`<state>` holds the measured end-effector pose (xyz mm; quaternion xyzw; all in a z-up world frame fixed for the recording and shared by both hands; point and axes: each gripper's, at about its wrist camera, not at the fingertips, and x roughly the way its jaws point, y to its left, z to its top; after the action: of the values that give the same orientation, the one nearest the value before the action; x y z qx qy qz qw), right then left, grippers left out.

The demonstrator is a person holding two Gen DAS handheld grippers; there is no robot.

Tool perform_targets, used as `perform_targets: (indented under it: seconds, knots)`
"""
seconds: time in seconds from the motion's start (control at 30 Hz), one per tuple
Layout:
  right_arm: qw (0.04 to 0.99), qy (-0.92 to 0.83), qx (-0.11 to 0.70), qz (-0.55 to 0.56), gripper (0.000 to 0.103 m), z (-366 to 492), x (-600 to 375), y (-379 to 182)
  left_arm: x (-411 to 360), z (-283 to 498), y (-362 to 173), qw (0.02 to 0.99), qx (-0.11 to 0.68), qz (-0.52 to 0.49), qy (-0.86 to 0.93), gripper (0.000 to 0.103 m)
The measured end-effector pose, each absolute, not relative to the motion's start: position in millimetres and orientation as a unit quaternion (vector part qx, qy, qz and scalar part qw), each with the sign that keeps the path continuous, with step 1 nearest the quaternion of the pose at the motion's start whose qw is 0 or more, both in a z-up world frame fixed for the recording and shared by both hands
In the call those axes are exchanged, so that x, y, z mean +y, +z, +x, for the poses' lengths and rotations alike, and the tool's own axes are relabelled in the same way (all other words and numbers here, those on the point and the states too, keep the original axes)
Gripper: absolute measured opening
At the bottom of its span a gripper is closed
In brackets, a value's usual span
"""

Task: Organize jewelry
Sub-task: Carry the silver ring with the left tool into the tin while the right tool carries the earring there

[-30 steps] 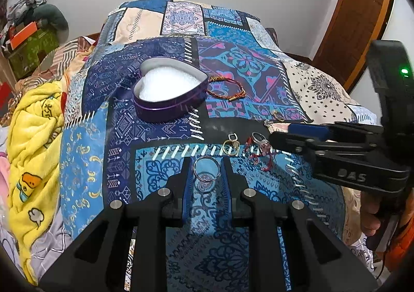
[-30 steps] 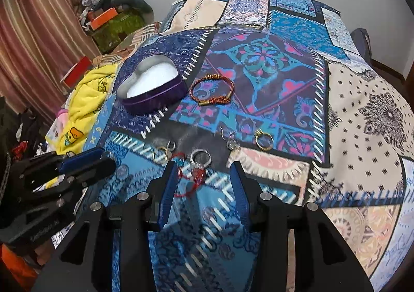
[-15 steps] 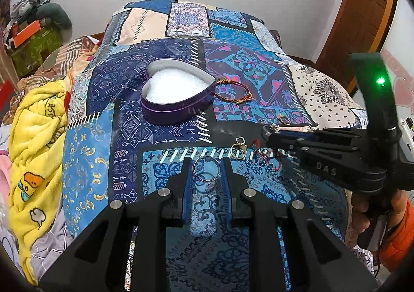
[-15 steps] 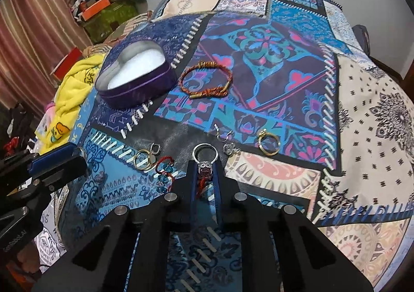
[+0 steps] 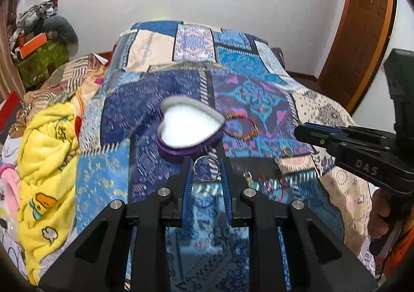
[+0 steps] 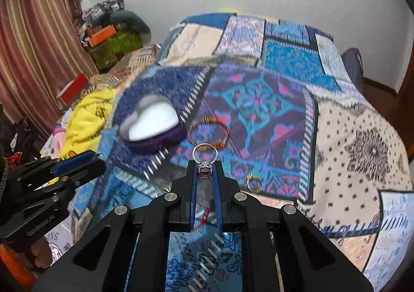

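My left gripper (image 5: 206,169) is shut on a plain silver ring (image 5: 207,168) and holds it above the quilt, just short of the purple heart-shaped tin (image 5: 190,129) with its white lining. My right gripper (image 6: 205,165) is shut on a silver ring with a purple stone (image 6: 205,160), lifted off the bed; it also shows at the right of the left wrist view (image 5: 300,132). The tin (image 6: 152,123) lies ahead and left of it. An orange beaded bracelet (image 6: 208,132) lies right of the tin. A gold ring (image 6: 254,183) and a red cord piece (image 5: 271,183) rest on the quilt.
A patchwork quilt (image 6: 362,136) covers the bed. A yellow blanket (image 5: 44,162) is bunched on the left side. Boxes and clutter (image 6: 108,35) stand by the striped curtain (image 6: 33,46). A wooden door (image 5: 362,33) is at the right.
Both grippers have lifted off the quilt, each carrying its ring, and moved forward toward the heart tin. The right gripper closed on the stone ring a second ago.
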<state>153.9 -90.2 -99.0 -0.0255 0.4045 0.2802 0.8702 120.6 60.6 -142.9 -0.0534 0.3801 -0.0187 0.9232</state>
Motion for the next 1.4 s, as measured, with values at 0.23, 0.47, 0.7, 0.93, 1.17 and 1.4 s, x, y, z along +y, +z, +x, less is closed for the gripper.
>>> perform_targets:
  seconds: [0.23, 0.47, 0.7, 0.93, 1.17, 1.4]
  knots:
    - [0.877, 0.299, 0.375, -0.027, 0.011, 165, -74, -81, 73, 138, -128, 0.934, 0.354, -0.051, -0.012, 0.020]
    - [0.877, 0.320, 0.357, -0.034, 0.011, 179, -51, -73, 86, 156, -127, 0.936, 0.347, -0.051, -0.013, 0.020]
    - [0.865, 0.341, 0.365, -0.036, 0.011, 196, -28, -81, 96, 173, -138, 0.932, 0.357, -0.058, -0.009, 0.020]
    - [0.843, 0.359, 0.398, -0.043, 0.011, 211, -11, -104, 104, 190, -154, 0.924, 0.377, -0.068, -0.014, 0.020]
    - [0.823, 0.369, 0.427, -0.061, 0.011, 223, -2, -125, 104, 201, -169, 0.915, 0.396, -0.068, -0.030, 0.020]
    - [0.811, 0.379, 0.440, -0.077, 0.011, 225, 3, -135, 103, 205, -178, 0.911, 0.405, -0.071, -0.038, 0.020]
